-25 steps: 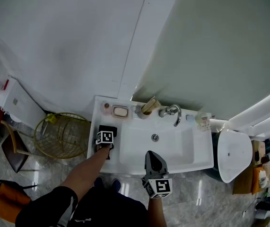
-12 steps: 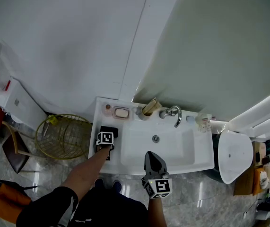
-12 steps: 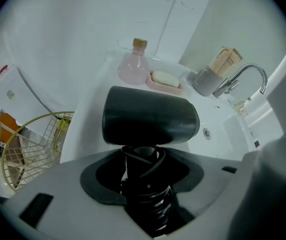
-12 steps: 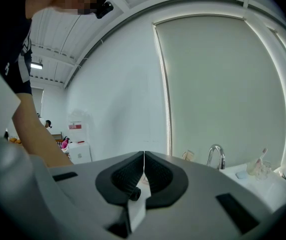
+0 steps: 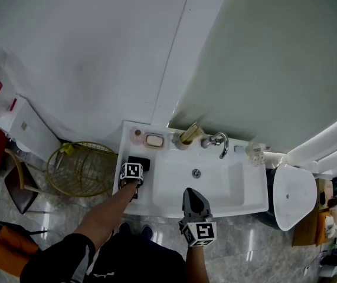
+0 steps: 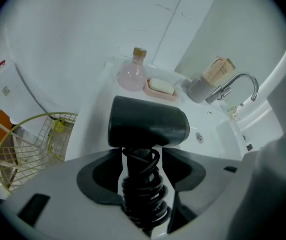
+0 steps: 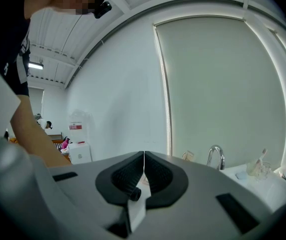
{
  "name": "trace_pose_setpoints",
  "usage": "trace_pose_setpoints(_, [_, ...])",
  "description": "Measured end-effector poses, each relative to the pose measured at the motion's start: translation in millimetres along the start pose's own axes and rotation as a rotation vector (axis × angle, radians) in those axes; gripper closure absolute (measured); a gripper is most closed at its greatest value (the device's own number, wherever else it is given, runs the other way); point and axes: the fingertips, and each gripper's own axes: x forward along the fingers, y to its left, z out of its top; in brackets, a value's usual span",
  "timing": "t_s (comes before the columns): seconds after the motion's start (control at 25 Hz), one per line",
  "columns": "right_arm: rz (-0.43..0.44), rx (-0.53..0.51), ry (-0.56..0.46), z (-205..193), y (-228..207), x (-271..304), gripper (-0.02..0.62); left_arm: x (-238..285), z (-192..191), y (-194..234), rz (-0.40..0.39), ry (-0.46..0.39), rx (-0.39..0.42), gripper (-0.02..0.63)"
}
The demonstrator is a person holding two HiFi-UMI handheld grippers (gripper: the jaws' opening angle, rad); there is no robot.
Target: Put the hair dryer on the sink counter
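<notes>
The black hair dryer (image 5: 139, 162) lies on the white sink counter (image 5: 126, 155), left of the basin. In the left gripper view its barrel (image 6: 148, 122) lies crosswise just past the jaws. Its handle, wrapped in coiled black cord (image 6: 141, 194), runs back between them. My left gripper (image 6: 143, 155) is opening; thin gaps show on both sides of the cord, so the pads no longer press it. From the head view the left gripper (image 5: 134, 168) sits at the dryer's near end. My right gripper (image 5: 193, 193) hovers over the basin's front rim, its jaws (image 7: 144, 166) shut on nothing.
Behind the dryer stand a pink bottle (image 6: 132, 74) and a soap dish (image 6: 161, 87). A grey cup (image 6: 202, 88) and the chrome faucet (image 6: 238, 84) stand further right. A gold wire basket (image 5: 79, 168) sits on the floor left of the counter, a toilet (image 5: 292, 193) to the right.
The head view has shifted slightly. Both grippers and the hair dryer keep the same places on and over the sink.
</notes>
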Motion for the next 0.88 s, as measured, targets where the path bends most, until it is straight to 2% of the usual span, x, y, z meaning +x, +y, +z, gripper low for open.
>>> trace_pose_setpoints(0.28, [0.015, 0.015, -0.009, -1, 9, 4, 0.566, -35, 5, -2, -0.036, -0.113, -0.015, 0.359])
trace_pose_setpoints(0.44, [0.025, 0.016, -0.013, -2, 11, 3, 0.566, -80, 25, -6, -0.072, -0.259, -0.026, 0.359])
trace_pose_setpoints(0.56, [0.026, 0.019, -0.025, 2, 12, 3, 0.566, -125, 49, -11, -0.092, -0.407, 0.043, 0.359])
trace_pose_setpoints(0.72, [0.031, 0.021, -0.041, 5, 14, 1, 0.566, -208, 80, -26, -0.157, -0.651, 0.169, 0.359])
trace_pose_setpoints(0.88, [0.034, 0.005, -0.055, 5, 16, 0, 0.566, -283, 88, -36, -0.187, -0.862, 0.303, 0.359])
